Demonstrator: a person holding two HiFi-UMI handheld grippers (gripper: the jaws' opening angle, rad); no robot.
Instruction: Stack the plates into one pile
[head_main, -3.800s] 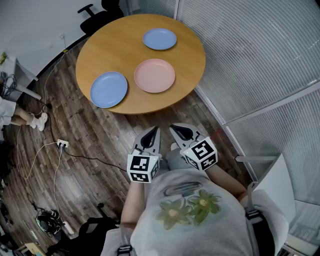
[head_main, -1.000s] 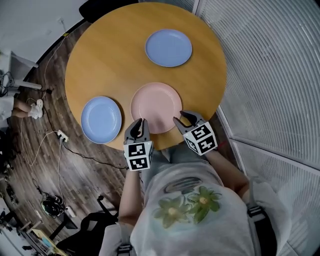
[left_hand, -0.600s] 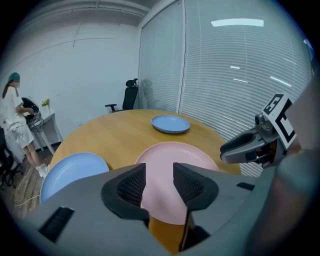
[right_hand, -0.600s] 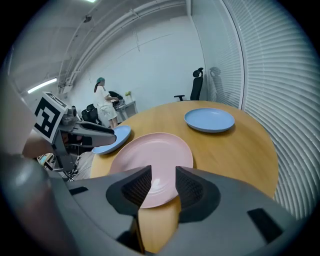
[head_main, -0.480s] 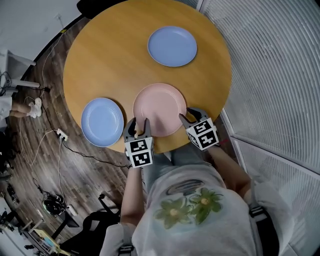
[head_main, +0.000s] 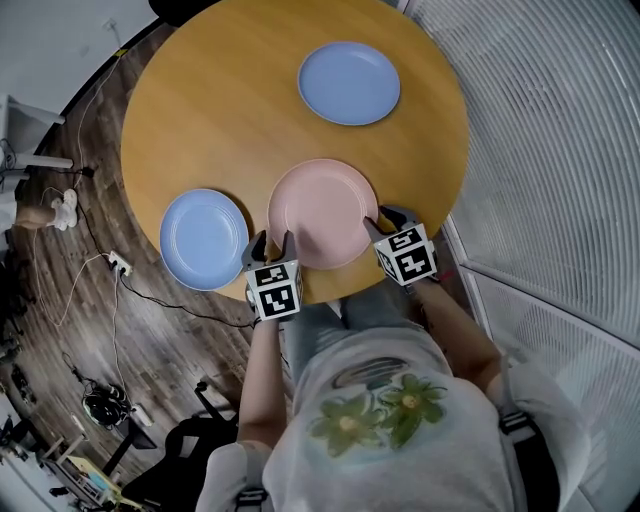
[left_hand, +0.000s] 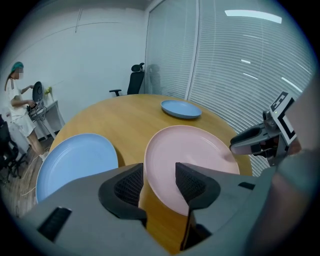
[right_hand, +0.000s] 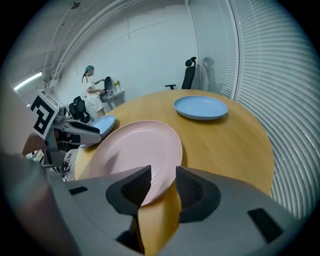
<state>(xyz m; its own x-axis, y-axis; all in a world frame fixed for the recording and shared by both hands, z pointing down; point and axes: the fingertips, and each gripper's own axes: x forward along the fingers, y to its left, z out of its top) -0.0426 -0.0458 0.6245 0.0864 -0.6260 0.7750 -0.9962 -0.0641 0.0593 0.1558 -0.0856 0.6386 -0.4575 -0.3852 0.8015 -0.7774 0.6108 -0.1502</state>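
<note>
Risk, grip: the pink plate (head_main: 318, 210) lies flat, so a jaw may ride over its thin rim instead of getting under it, and the pads would then close on nothing.
Risk, push: if one gripper meets the rim before the other, the plate will likely slide across the smooth table (head_main: 220, 110).
Risk, lift: with two holds on opposite sides, an uneven rise would tilt the plate and it could slip out.
Left gripper (head_main: 272, 240): its jaws have just been opening and stand wide apart. The plate's near-left rim shows in the gap, but the pads (left_hand: 131, 184) do not press on it, so it holds nothing.
Right gripper (head_main: 383, 219): its jaws have just been opening too and are well apart, somewhat less wide. The plate's near-right rim shows in the gap, not gripped.
Pink plate: on the table near its near edge, between the two grippers.
Near blue plate (head_main: 203, 238): just beside the pink one, to its left and apart from it.
Far blue plate (head_main: 348, 83): well apart, toward the far side.
Stack: not begun, since all three plates lie singly.
</note>
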